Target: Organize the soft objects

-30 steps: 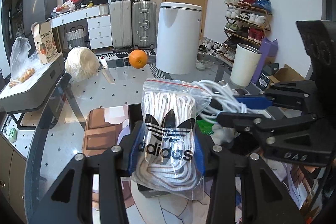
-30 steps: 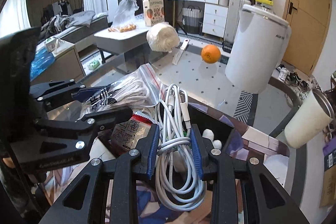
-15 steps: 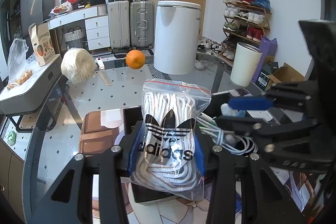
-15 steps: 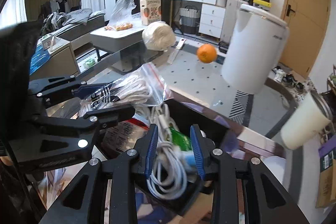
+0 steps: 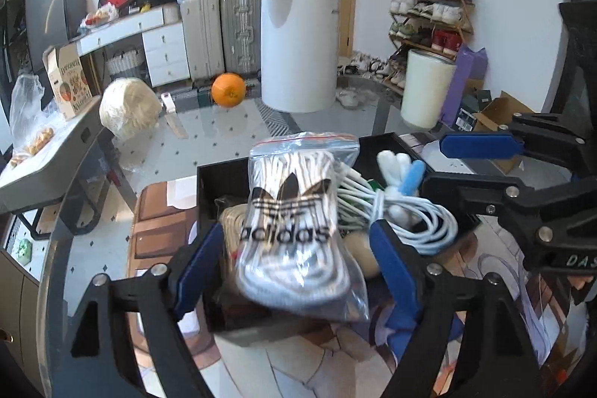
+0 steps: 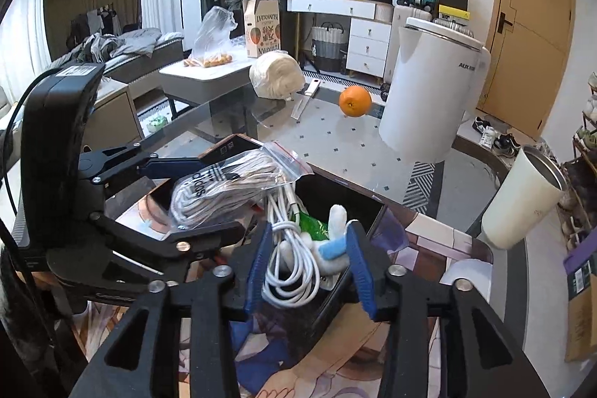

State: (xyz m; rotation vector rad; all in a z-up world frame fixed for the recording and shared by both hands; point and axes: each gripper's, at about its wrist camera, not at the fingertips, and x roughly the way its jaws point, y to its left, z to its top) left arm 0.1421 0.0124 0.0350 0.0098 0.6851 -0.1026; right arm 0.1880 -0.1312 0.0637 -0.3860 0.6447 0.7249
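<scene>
The left gripper (image 5: 294,248) has its blue pads spread wide, the zip bag of white Adidas laces (image 5: 294,226) lying loose between them, not pinched, over the near left part of the black box (image 5: 209,174). The right gripper (image 6: 309,263) is also parted, holding nothing; the coiled white cable (image 6: 289,260) and a small white-and-blue plush toy (image 6: 332,241) rest in the box between its pads. Farther off on the glass table (image 5: 231,137) sit an orange (image 5: 228,94) and a white bin (image 5: 298,45).
</scene>
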